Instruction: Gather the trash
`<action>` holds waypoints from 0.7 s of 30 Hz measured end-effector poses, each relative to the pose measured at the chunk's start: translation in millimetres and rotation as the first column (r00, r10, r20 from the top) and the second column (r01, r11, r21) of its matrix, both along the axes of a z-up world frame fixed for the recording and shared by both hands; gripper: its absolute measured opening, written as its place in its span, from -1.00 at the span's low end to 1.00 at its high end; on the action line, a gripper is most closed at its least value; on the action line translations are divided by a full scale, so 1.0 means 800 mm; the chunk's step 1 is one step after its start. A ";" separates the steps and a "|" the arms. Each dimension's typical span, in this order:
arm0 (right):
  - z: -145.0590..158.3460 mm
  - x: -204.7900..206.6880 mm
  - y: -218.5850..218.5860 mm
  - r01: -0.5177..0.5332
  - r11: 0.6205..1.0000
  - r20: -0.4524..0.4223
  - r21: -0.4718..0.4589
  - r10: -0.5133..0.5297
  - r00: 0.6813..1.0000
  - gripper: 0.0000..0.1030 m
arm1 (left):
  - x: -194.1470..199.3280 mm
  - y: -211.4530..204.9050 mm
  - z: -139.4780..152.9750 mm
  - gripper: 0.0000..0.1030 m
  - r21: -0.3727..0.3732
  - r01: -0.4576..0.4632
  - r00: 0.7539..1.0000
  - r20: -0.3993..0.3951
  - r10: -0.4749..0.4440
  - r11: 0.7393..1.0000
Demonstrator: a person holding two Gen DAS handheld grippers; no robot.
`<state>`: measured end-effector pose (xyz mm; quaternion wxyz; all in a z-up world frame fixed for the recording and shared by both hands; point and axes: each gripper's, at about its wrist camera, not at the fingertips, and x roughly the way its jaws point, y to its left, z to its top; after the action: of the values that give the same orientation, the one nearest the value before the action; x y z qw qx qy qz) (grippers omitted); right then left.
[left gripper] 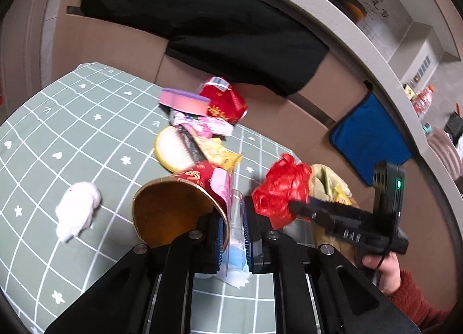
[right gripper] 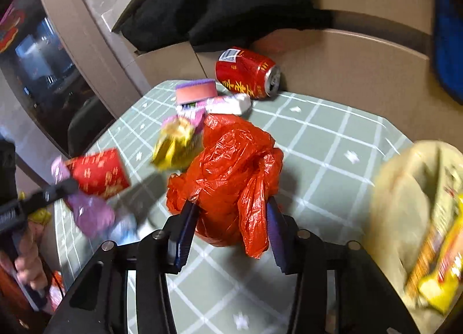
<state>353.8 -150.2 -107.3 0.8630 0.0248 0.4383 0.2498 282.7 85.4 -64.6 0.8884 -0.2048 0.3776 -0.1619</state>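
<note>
On the green checked tablecloth (left gripper: 72, 131), a crumpled white tissue (left gripper: 77, 210) lies at the far left, well apart from the left gripper (left gripper: 234, 235). That claw is closed on a bundle: the rim of a red paper cup (left gripper: 173, 203), tipped on its side with its brown inside showing, plus a pink wrapper (left gripper: 221, 185) and clear plastic (left gripper: 235, 218) pinched between the blue pads. Beyond it lie a yellow-rimmed lid (left gripper: 173, 151), a yellow wrapper (left gripper: 220, 154), a pink and purple sponge (left gripper: 185, 101) and a dented red can (left gripper: 224, 101) near the table's far edge.

To the right, the red plastic bag (right gripper: 228, 166) sits on the cloth between the fingers of the right gripper (right gripper: 231, 232). Its jaws stand on either side of the bag, the pads touching its crinkled sides; whether they grip cannot be told. At the far right is a blurred tan bag (right gripper: 405, 195) holding yellow wrappers (right gripper: 442, 270).
</note>
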 end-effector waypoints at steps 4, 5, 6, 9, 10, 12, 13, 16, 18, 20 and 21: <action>-0.007 -0.028 -0.009 0.013 1.000 0.002 -0.015 -0.013 1.000 -0.15 | -0.013 -0.003 0.007 -0.50 0.004 -0.018 1.000 0.014 0.018 1.000; -0.008 -0.033 -0.011 0.017 1.000 0.002 -0.010 -0.017 1.000 -0.11 | -0.016 -0.002 0.009 -0.41 0.003 -0.028 0.999 0.018 0.028 1.000; -0.009 -0.039 -0.013 0.020 1.000 0.007 -0.009 -0.020 1.000 -0.10 | -0.020 0.001 0.011 -0.34 0.001 -0.038 0.999 0.024 0.038 0.999; -0.006 -0.049 -0.012 0.012 1.000 0.026 -0.026 -0.012 1.000 0.00 | -0.027 0.010 0.016 -0.31 -0.002 -0.068 0.997 0.032 0.068 0.998; -0.004 -0.054 -0.013 0.009 1.000 0.039 -0.028 -0.008 0.999 0.09 | -0.030 0.014 0.017 -0.30 -0.004 -0.079 0.996 0.034 0.080 0.997; 0.004 -0.063 -0.016 0.003 1.000 0.069 -0.023 -0.002 0.998 0.27 | -0.034 0.020 0.018 -0.28 -0.003 -0.101 0.994 0.036 0.101 0.995; 0.009 -0.067 -0.018 0.004 1.000 0.087 -0.020 -0.002 0.996 0.32 | -0.037 0.021 0.018 -0.28 0.001 -0.108 0.993 0.037 0.108 0.994; 0.022 -0.072 -0.024 0.005 1.000 0.149 -0.004 -0.004 0.989 0.35 | -0.046 0.025 0.017 -0.28 0.016 -0.133 0.990 0.055 0.132 0.991; 0.027 -0.069 -0.027 0.014 1.000 0.175 0.009 -0.016 0.984 0.41 | -0.052 0.026 0.015 -0.27 0.014 -0.132 0.989 0.062 0.131 0.991; 0.028 -0.057 -0.029 0.030 0.999 0.192 0.029 -0.035 0.981 0.41 | -0.054 0.025 0.009 -0.27 0.010 -0.125 0.991 0.045 0.125 0.992; 0.028 -0.050 -0.030 0.041 0.998 0.197 0.038 -0.048 0.979 0.41 | -0.054 0.024 0.004 -0.26 0.009 -0.126 0.992 0.031 0.126 0.992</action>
<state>313.4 -174.1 -85.1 0.9071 0.0243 0.3456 0.2390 239.3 104.5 -61.1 0.9036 -0.2207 0.3514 -0.1063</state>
